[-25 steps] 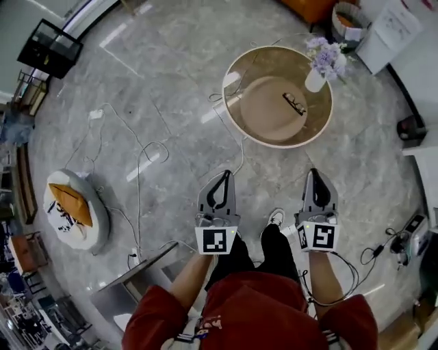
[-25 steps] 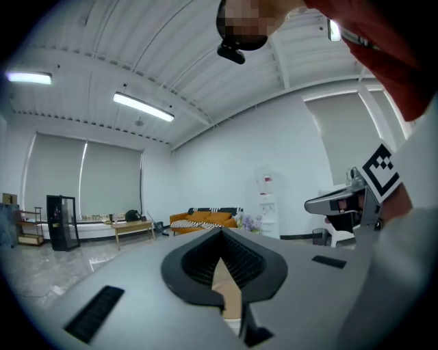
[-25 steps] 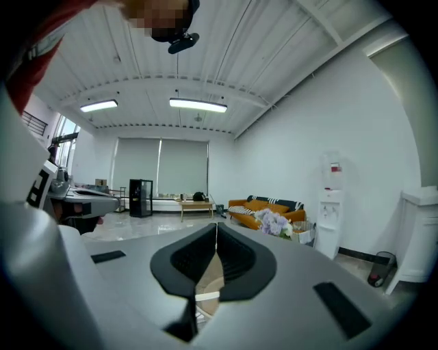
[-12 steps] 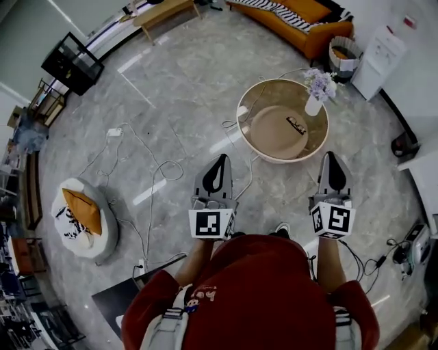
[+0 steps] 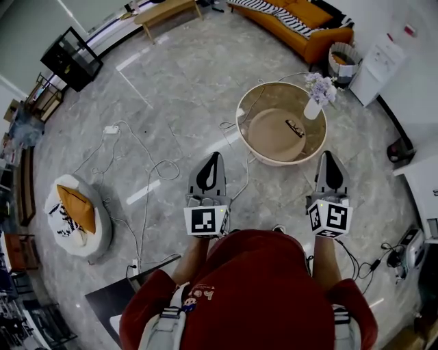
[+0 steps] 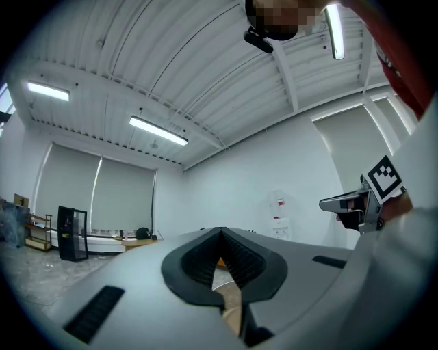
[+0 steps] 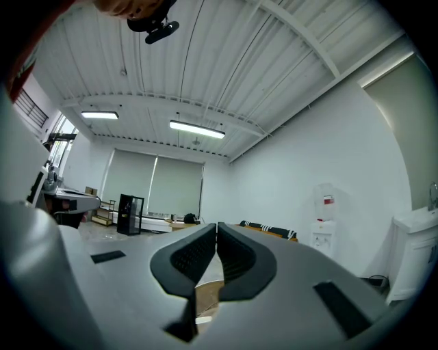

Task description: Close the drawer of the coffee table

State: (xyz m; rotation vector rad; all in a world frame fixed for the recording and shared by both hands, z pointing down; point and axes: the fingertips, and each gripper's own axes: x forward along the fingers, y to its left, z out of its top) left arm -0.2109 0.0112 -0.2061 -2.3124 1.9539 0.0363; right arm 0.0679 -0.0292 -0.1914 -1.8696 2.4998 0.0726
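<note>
The round coffee table [image 5: 246, 130] has a tan top and a pale rim and stands on the marble floor ahead of me. On it are a white vase of purple flowers [image 5: 319, 89] and a pair of glasses [image 5: 295, 127]. No drawer can be made out from above. My left gripper [image 5: 216, 155] is held level short of the table's near left edge, shut and empty [image 6: 220, 231]. My right gripper [image 5: 329, 155] hangs off the table's near right side, also shut with nothing in it [image 7: 216, 225].
White cables [image 5: 154, 171] trail over the floor left of the table. A white pouf with an orange cushion [image 5: 74, 213] sits at the left. An orange sofa [image 5: 301, 20], a basket [image 5: 340, 52] and a water dispenser [image 5: 380, 60] stand beyond the table.
Both grippers have come up and sit higher in the picture, slightly further apart. The view has pulled back, so the table looks smaller and the sofa has come into sight.
</note>
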